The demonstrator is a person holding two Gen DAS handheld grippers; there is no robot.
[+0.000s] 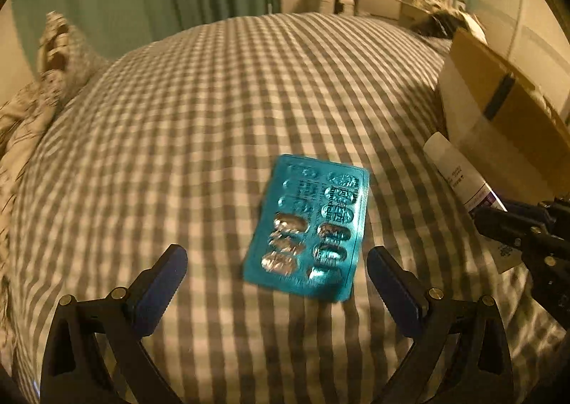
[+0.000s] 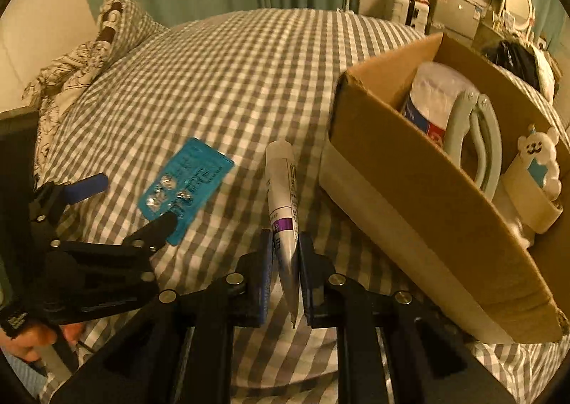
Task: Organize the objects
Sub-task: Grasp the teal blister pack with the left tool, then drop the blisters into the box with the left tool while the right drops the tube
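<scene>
Black left tongs (image 1: 277,261) wide around the teal blister pack (image 1: 309,227); right tongs (image 2: 285,256) clamped on the white tube (image 2: 283,197).

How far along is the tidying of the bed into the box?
Done: the cardboard box already holds a bottle and other small items. In hand: the right gripper is shut on the tube. Left: the blister pack lies on the bed between the open left gripper fingers.

We find open checked bed (image 1: 213,112) toward its far edge; the cardboard box (image 2: 420,211) walls off the right edge, the pillow (image 2: 117,26) its far-left corner.
</scene>
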